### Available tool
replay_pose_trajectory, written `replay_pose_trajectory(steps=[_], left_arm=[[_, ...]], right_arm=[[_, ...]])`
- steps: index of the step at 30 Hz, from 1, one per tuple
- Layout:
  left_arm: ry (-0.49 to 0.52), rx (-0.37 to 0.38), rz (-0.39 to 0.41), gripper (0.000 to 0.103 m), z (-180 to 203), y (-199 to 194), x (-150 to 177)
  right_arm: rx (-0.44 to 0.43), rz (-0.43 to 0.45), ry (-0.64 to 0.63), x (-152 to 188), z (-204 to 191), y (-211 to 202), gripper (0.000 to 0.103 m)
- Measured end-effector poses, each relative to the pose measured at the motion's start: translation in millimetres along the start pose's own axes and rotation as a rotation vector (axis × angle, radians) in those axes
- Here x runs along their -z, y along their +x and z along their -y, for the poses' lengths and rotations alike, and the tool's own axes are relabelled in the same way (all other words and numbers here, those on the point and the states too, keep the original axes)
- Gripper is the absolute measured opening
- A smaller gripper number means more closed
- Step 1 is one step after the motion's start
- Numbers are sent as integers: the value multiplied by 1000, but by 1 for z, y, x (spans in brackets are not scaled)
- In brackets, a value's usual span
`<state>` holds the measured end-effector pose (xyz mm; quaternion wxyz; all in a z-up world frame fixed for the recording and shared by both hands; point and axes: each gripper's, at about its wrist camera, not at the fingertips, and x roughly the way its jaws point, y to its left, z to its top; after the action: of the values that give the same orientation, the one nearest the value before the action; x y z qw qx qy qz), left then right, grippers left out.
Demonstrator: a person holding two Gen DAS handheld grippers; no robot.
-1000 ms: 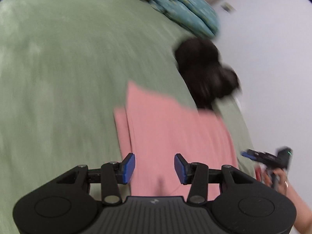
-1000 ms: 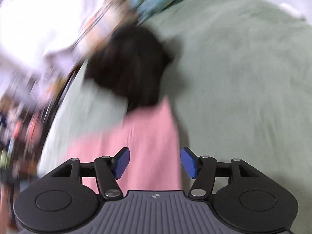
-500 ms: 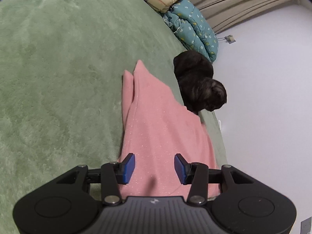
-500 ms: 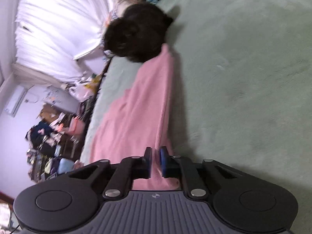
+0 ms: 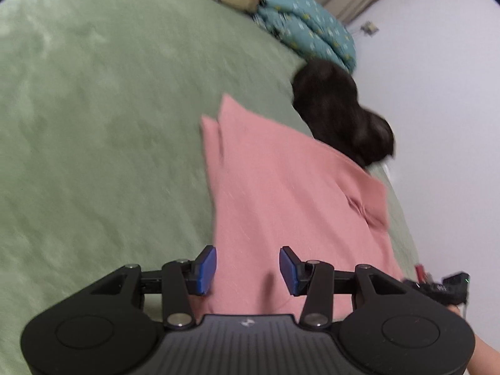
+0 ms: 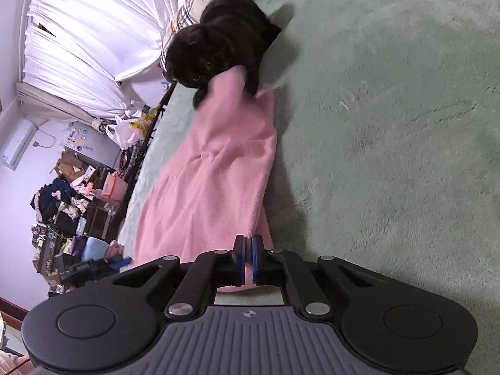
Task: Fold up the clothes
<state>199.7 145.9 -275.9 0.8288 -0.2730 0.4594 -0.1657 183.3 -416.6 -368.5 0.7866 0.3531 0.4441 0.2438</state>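
- Pink garment [image 5: 281, 193]: on green blanket [image 5: 93, 125], partly folded lengthwise; far end touches black cat [image 6: 218, 47].
- Right gripper [image 6: 249, 264]: clenched on garment's near edge.
- Left gripper [image 5: 247, 270]: jaws apart, empty.
- Remaining: further folds, likely.

Left wrist view smears with motion blur, the fluffy green bedspread [image 5: 93, 143] streaked soft. Right wrist view is sharper; the white pleated curtains [image 6: 93, 37] glow blown-out with daylight. Fisheye bends both edges, corners black.
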Motion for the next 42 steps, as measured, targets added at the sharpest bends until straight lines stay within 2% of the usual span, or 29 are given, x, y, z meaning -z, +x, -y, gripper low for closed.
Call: replay_pose_trajectory(steps=[2,5,6,7,9,15,16,18,21,26,29,31,34,36,37,39,41,42], left_arm=[[-30,63,-97,46,-7,12,0],[28,59,-141,45,-2,20,4],[40,56,-140,38,-1,20,6],[36,48,-135,22,-2,19,6],[38,0,-138,5,-5,17,7],[101,-29,-123,6,1,15,16],[124,-37,-122,4,4,16,18],[189,-76,-122,2,13,17,21],[209,-114,-90,2,20,3,24],[153,-41,-71,2,16,-24,34],[141,-80,-93,2,10,-14,35],[123,-76,-81,2,6,-15,36],[125,-36,-33,2,6,-32,35],[93,-47,-50,0,-5,-33,35],[86,-73,-86,0,-10,-28,37],[90,-165,-171,0,-19,-16,45],[34,-119,-136,0,-28,-26,48],[10,-100,-114,0,-30,-32,47]], right_arm=[[-10,4,12,0,4,-1,4],[-27,4,23,3,7,1,4],[-28,0,20,4,7,3,4],[-28,-2,19,5,7,3,4],[-25,-3,20,5,8,5,7],[8,-12,-11,6,1,17,8],[15,-15,-22,7,1,17,6],[29,-18,-34,6,-2,17,5],[32,-11,-34,5,-4,13,4],[1,19,-28,6,-6,-1,4],[57,-3,-19,7,0,4,4],[77,-5,-18,9,-2,7,4],[5,41,-58,10,-14,-6,4],[77,-1,-47,9,-3,-7,4],[89,-25,-29,10,3,-3,4],[113,-51,-5,10,10,2,11],[130,-22,-30,6,3,-2,18],[176,12,-78,-1,-5,-7,24]])
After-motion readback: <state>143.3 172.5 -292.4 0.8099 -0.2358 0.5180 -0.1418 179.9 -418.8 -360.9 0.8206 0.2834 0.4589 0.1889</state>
